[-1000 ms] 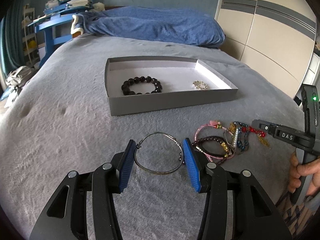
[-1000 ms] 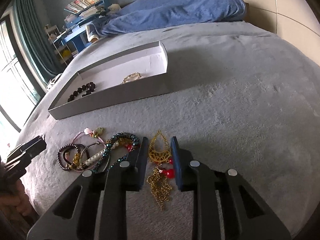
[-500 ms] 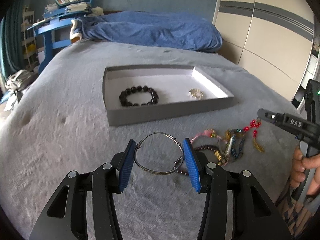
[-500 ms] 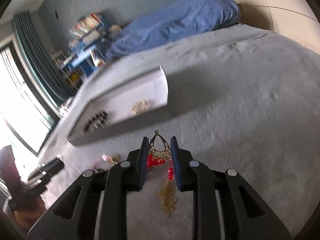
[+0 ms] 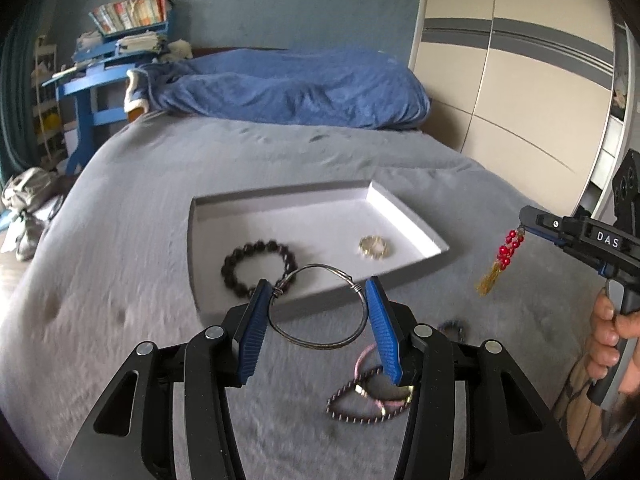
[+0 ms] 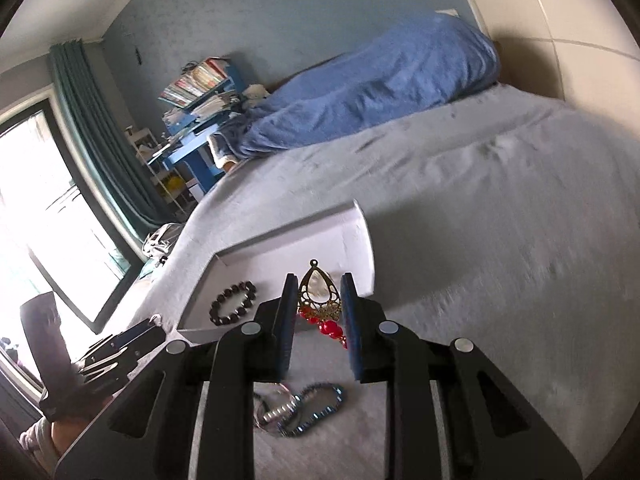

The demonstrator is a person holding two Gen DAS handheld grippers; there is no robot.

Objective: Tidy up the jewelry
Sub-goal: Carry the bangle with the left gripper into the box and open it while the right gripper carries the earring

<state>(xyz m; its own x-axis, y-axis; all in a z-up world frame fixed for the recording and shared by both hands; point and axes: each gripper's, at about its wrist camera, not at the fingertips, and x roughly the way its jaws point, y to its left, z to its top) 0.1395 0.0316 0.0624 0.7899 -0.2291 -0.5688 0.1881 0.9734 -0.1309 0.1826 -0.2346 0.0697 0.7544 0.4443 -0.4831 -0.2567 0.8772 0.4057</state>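
grey bed (image 5: 120, 264) under a blue blanket (image 5: 288, 88) carries a white tray (image 5: 400, 216), above it the left gripper (image 5: 318, 312) clamping a wire bangle (image 5: 318, 312), right gripper (image 6: 318, 300) pinching a gold earring (image 6: 318, 292), loose bracelets (image 6: 300, 408) below

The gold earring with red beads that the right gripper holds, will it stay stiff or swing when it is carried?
The earring is probably stiff only in its teardrop frame, which the right gripper pinches. Its red beads and gold tassel dangle freely below, so they will likely swing. It looks light and thin, so it may slip or bend under a hard squeeze.
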